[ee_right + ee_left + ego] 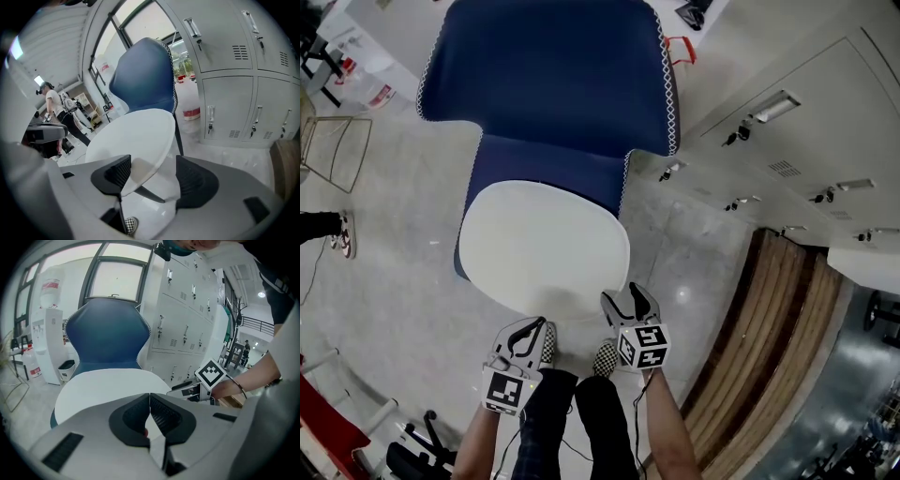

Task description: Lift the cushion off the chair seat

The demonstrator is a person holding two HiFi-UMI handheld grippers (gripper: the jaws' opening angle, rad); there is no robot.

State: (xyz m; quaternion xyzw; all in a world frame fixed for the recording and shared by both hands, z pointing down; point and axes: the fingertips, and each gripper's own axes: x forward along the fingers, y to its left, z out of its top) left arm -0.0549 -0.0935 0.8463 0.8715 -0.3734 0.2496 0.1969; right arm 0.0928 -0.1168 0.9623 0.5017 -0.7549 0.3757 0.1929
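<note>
At the front rim of the white oval cushion (544,246) — that's where both tools sit. Cushion lies flat on the seat of the blue padded chair (548,70), backrest at its far side, near edge toward the person.

Right tool (151,174) is spread wide. In its own view the cushion's front-right rim passes between the two pads, closer to the left one. No squeeze visible; contact I can't confirm.

Left tool (150,403) is pressed together with nothing in it, just short of the front edge, left of centre.

So the right hand is the nearer one and straddles the rim. Cushion runs away from both tools toward the backrest; it's near-round, no strong long axis.

My read: next step is pinching that rim, then up and back toward the person. Left would have to spread before it can help.

Room — backrest blocks the far side, grey lockers (787,141) stand well apart on the right, pale floor (403,281) on the left is open.

Risk: with a one-corner pinch the cushion may droop or slide.
</note>
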